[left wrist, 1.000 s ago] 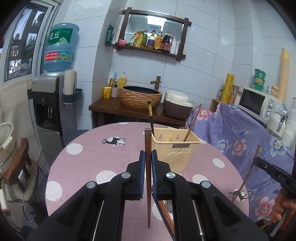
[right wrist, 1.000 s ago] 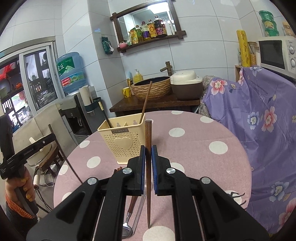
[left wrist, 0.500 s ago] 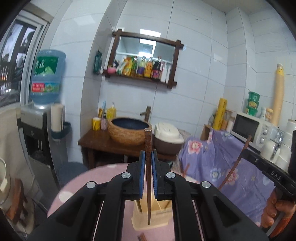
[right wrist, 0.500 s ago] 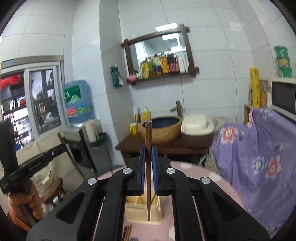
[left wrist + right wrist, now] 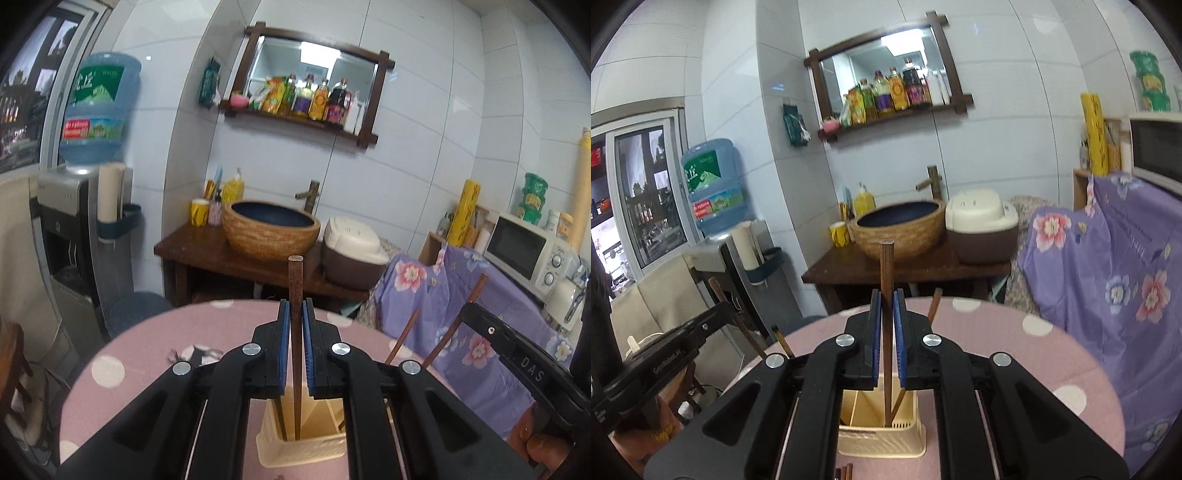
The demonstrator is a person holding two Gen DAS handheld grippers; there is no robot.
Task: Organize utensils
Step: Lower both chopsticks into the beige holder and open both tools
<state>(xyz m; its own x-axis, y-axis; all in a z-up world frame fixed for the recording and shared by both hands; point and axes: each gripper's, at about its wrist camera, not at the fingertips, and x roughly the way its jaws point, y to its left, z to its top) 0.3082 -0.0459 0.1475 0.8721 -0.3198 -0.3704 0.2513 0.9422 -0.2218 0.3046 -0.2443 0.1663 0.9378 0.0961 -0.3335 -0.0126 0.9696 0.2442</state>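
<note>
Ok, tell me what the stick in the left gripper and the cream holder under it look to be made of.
Chopstick: seemingly wood, dark reddish-brown and matte, with a speckled, grainy surface; lacquered bamboo can't be ruled out.
Utensil holder: looks like moulded plastic, cream with a smooth, slightly glossy finish, thin dividers and a fine perforated grid in its wall.

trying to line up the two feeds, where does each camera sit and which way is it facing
Left wrist view: sits on the left gripper, looks along its fingers at the sink wall and down into the cream utensil basket; the right gripper and a hand show at right.
Right wrist view: sits on the right gripper, faces the same wall over the basket; the left gripper shows at left.
Shared: each clamps a brown chopstick upright above the basket.
</note>
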